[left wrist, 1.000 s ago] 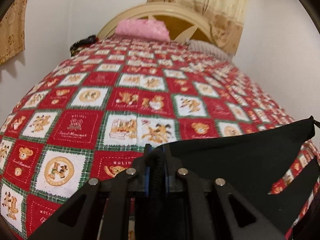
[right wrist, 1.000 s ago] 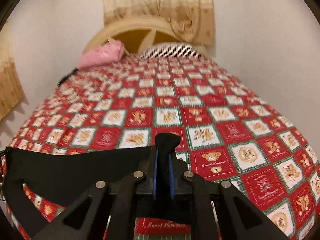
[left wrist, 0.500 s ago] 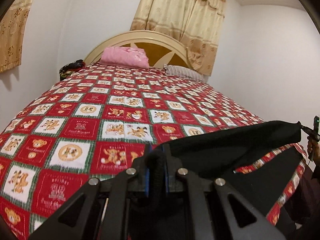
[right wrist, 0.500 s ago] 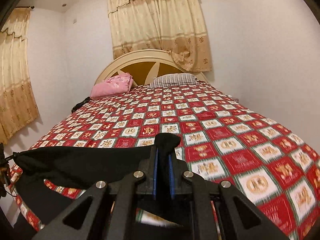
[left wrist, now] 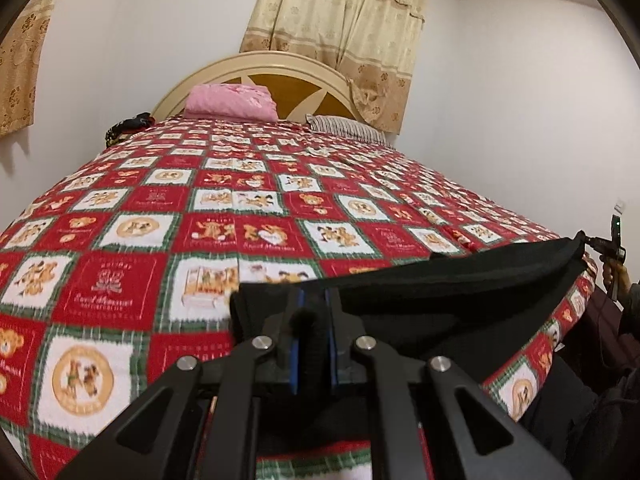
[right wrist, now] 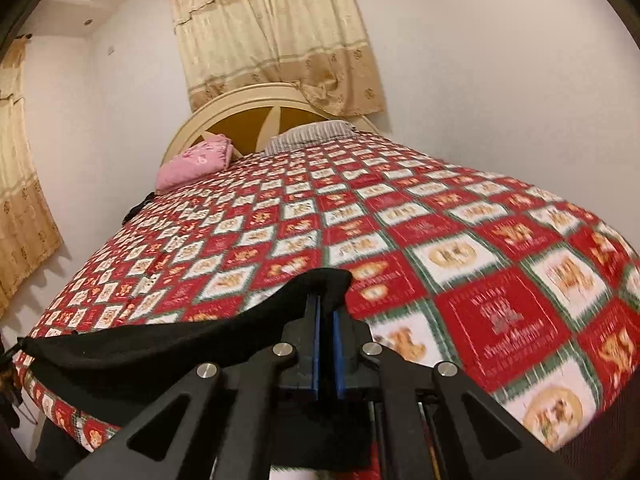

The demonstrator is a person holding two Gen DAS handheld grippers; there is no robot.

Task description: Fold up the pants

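Black pants (left wrist: 460,292) hang stretched between my two grippers above the near edge of a bed. My left gripper (left wrist: 312,300) is shut on one end of the pants' top edge. My right gripper (right wrist: 326,304) is shut on the other end; the cloth (right wrist: 160,344) runs away to the left from it. In the left wrist view the right gripper (left wrist: 610,246) shows at the far right, holding the far corner. The lower part of the pants drops below the grippers and is mostly hidden.
The bed has a red, white and green teddy-bear quilt (left wrist: 224,208), also seen in the right wrist view (right wrist: 460,240). A pink pillow (left wrist: 232,102) and a striped pillow (left wrist: 344,130) lie by the cream headboard (right wrist: 256,120). Walls and curtains surround the bed.
Both grippers have risen and tilted up with the pants, so the walls and curtains came into view. The pants stay stretched between them, held a little lower toward the quilt than half a second ago.
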